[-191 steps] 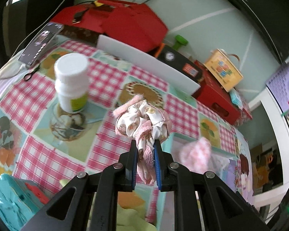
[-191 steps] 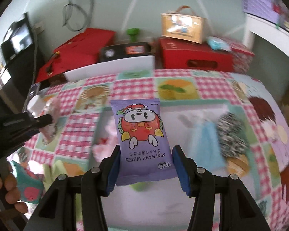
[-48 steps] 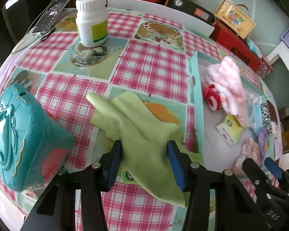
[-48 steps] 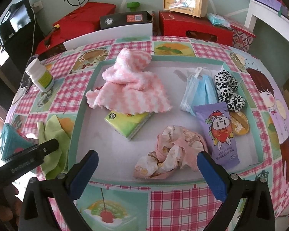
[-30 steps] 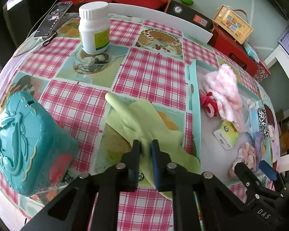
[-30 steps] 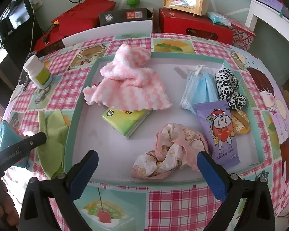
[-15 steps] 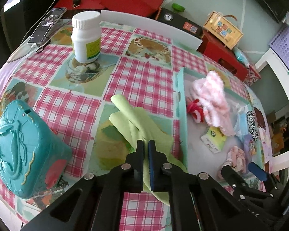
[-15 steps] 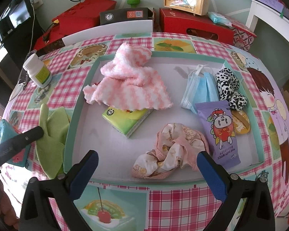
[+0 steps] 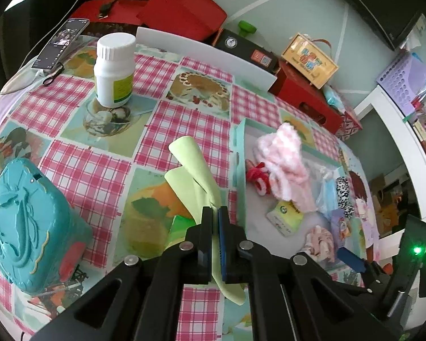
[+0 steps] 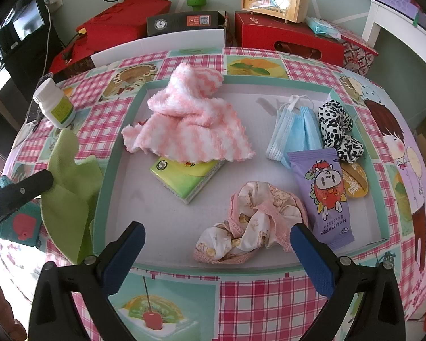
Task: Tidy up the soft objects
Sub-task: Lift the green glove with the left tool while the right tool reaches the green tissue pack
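My left gripper [image 9: 215, 213] is shut on a light green cloth [image 9: 194, 170], which hangs lifted off the checked tablecloth just left of the tray [image 9: 239, 153]. From the right wrist view the same green cloth [image 10: 71, 187] droops beside the tray's left wall [image 10: 100, 190]. My right gripper [image 10: 217, 244] stands open above the tray's near edge, over a floral scrunchie [image 10: 252, 224]. In the tray lie a pink striped towel [image 10: 190, 119], a tissue pack [image 10: 187, 176], a blue face mask [image 10: 295, 133], a spotted scrunchie [image 10: 338, 130] and a purple wipes pack [image 10: 323, 190].
A teal toy case [image 9: 22, 227] sits at the table's near left. A white pill bottle [image 9: 115, 68] stands further back, with a phone [image 9: 59, 44] beyond it. Red boxes [image 10: 286, 39] and a white board [image 10: 162, 48] line the far edge.
The left gripper closed on the green cloth and has raised it, so the cloth now stands up bunched instead of lying flat. The right gripper has stayed put, open.
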The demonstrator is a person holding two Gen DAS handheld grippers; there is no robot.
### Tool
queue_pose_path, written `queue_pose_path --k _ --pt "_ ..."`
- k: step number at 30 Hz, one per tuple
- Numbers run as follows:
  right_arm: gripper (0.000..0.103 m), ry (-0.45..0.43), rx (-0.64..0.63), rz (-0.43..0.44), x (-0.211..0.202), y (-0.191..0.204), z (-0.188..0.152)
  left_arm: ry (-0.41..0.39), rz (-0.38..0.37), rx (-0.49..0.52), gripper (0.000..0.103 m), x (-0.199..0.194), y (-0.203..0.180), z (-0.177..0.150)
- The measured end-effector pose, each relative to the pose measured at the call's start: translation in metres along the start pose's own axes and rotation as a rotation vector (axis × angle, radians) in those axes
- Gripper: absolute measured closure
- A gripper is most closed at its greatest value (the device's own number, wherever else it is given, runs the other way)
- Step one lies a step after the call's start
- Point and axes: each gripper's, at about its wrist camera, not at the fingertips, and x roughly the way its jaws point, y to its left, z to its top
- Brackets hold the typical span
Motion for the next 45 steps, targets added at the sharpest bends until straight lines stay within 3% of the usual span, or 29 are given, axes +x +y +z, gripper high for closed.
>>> queue_pose_path --k 15,26,45 --pt "0.000 -0.010 0.007 -0.004 -0.002 -0.003 -0.001 -0.074 -0.112 0.004 0.100 -0.019 -0.006 0.006" --pt "0.000 -0.094 0.009 0.048 -0.018 0.000 0.002 -0.181 -0.156 0.016 0.100 -0.046 -0.009 0.012" --pt "0.000 -0.137 -0.180 0.234 -0.016 0.083 -0.003 -0.330 -0.131 -0.124 0.100 -0.087 0.044 0.026"
